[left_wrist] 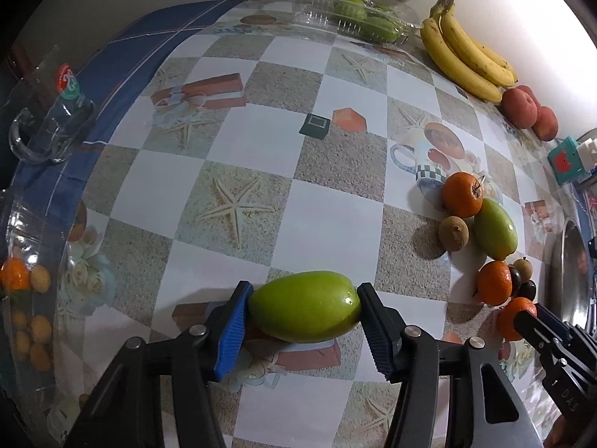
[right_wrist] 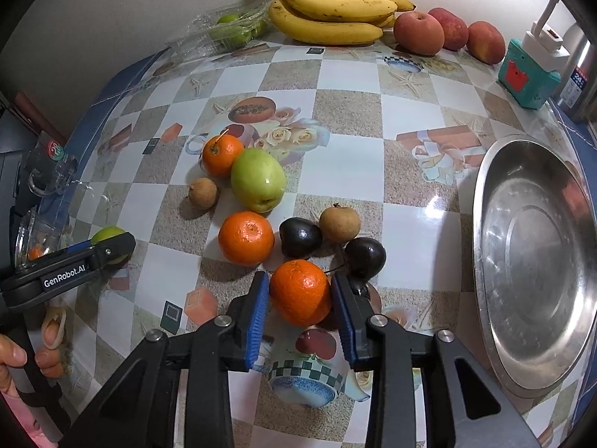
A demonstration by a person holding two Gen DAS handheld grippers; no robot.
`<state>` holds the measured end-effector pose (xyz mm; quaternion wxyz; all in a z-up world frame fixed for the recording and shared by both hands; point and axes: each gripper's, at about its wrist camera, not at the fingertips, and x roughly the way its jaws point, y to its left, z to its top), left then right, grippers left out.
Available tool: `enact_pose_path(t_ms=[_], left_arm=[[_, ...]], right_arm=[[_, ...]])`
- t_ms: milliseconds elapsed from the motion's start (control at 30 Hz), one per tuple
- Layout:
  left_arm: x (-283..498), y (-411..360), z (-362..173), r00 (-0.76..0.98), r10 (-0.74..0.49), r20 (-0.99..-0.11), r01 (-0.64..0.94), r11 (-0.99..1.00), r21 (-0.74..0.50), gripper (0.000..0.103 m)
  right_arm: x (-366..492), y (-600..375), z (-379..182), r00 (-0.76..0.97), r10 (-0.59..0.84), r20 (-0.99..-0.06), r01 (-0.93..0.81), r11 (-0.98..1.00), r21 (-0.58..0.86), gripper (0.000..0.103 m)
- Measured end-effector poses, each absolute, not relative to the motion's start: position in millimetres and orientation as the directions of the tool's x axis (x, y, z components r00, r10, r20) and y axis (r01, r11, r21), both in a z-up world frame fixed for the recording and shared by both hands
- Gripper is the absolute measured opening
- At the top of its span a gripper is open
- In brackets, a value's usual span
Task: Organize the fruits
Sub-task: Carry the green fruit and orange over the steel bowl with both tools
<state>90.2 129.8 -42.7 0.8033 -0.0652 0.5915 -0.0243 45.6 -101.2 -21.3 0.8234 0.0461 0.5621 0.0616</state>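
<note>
My left gripper (left_wrist: 304, 308) is shut on a green fruit (left_wrist: 304, 306) and holds it just above the table; it also shows at the left of the right wrist view (right_wrist: 108, 248). My right gripper (right_wrist: 300, 295) is shut on an orange (right_wrist: 300, 293), also visible in the left wrist view (left_wrist: 516, 317). Beyond it lie two more oranges (right_wrist: 245, 238) (right_wrist: 222, 155), a green apple (right_wrist: 258, 180), two dark plums (right_wrist: 300, 238), and two brown fruits (right_wrist: 339, 223). A steel bowl (right_wrist: 537, 261) stands empty at the right.
Bananas (right_wrist: 332, 11) and three red apples (right_wrist: 418, 33) lie along the back wall. A clear box with green fruits (left_wrist: 358, 15) stands at the back left. A glass mug (left_wrist: 48, 130) and a clear tub with small oranges (left_wrist: 22, 298) sit at the left edge. A teal box (right_wrist: 530, 74) stands back right.
</note>
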Motion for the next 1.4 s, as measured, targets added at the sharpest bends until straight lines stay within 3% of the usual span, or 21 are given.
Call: enact_pose_path(t_ms=[433,700,1400], left_arm=[[77.8,121.5,2.0,0.359,-0.115,-0.926,-0.071,0.986,-0.15,0.06],[83.1,87.6,12.9,0.354,-0.118,-0.928,-0.097,0.982,-0.162,0.06],[96.3,-59.4,40.2,0.339,-0.192,-0.921,0.051,0.981,-0.186,0.06]], right_arm=[[36.9,-107.2,1.9,0.397,0.29,-0.871,-0.054,0.954,0.294,0.034],[35.3,-128.8,12.5,0.429,0.304,-0.851,-0.011,0.943,0.332,0.034],[23.9,-271.5,25.3,0.528,0.101,-0.843,0.38,0.86,0.341,0.034]])
